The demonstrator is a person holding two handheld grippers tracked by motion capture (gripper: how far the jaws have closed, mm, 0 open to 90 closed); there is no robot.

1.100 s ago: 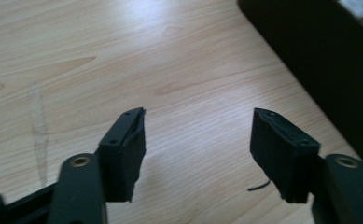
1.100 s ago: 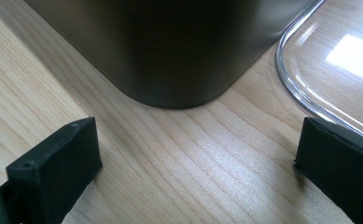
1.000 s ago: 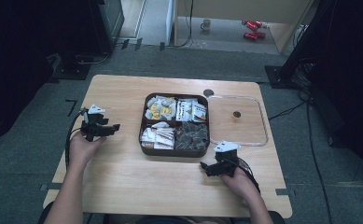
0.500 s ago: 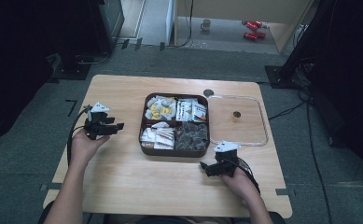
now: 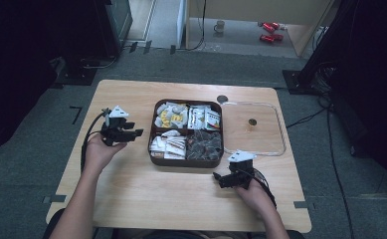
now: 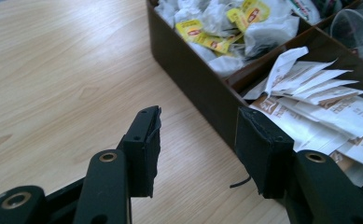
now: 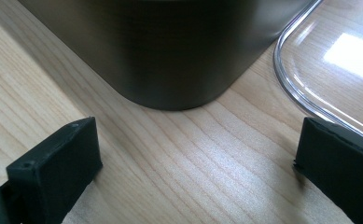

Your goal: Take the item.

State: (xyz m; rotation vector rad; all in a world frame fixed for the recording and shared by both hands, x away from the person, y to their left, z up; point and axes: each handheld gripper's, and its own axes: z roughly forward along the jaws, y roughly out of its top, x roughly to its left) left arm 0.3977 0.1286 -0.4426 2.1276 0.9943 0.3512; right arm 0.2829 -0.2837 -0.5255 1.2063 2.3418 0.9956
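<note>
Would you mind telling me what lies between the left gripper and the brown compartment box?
Only bare wooden table. In the high view, the left gripper points at the brown compartment box with nothing between; the left gripper view shows its jaws open beside the box wall.

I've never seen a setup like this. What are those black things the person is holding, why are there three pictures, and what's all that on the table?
No robot here: a person holds a hand-held two-jaw tool in each hand, the left gripper and the right gripper. Each carries its own small camera. One picture looks down from above the wooden table; the other two look along each tool's black jaws. On the table sits a brown tray with four compartments of tea bags and paper sachets, and beside it lies a clear lid. Both grippers are open and hold nothing. The left one points at the tray's side, the right one at its near corner.
</note>
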